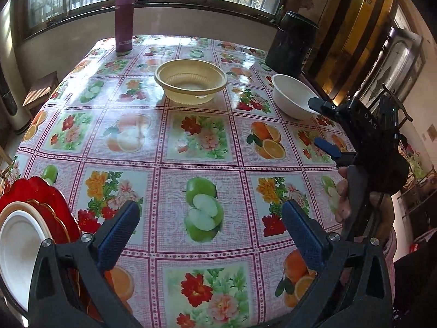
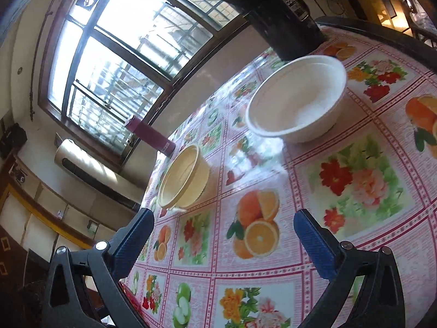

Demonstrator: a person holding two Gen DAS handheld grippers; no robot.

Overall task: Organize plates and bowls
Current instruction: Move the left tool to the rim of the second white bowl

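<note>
A cream plastic bowl (image 1: 191,80) (image 2: 184,176) stands at the far middle of the table, and a white bowl (image 1: 293,95) (image 2: 297,98) sits to its right near the edge. At the near left lies a stack: a white plate (image 1: 19,248) on a red scalloped plate (image 1: 52,202). My left gripper (image 1: 209,235) hovers open over the cloth, empty, right of the stack. My right gripper (image 2: 224,243) (image 1: 318,121) is open and empty too, its upper finger close before the white bowl's rim in the left wrist view. A hand (image 1: 345,191) holds its grip.
A fruit-and-flower oilcloth covers the table (image 1: 202,147) (image 2: 355,180). A purple flask (image 1: 124,22) (image 2: 150,136) stands at the far left, a black cylinder (image 1: 295,41) (image 2: 275,13) at the far right behind the white bowl. Windows lie beyond; a wooden stool (image 1: 41,90) stands left.
</note>
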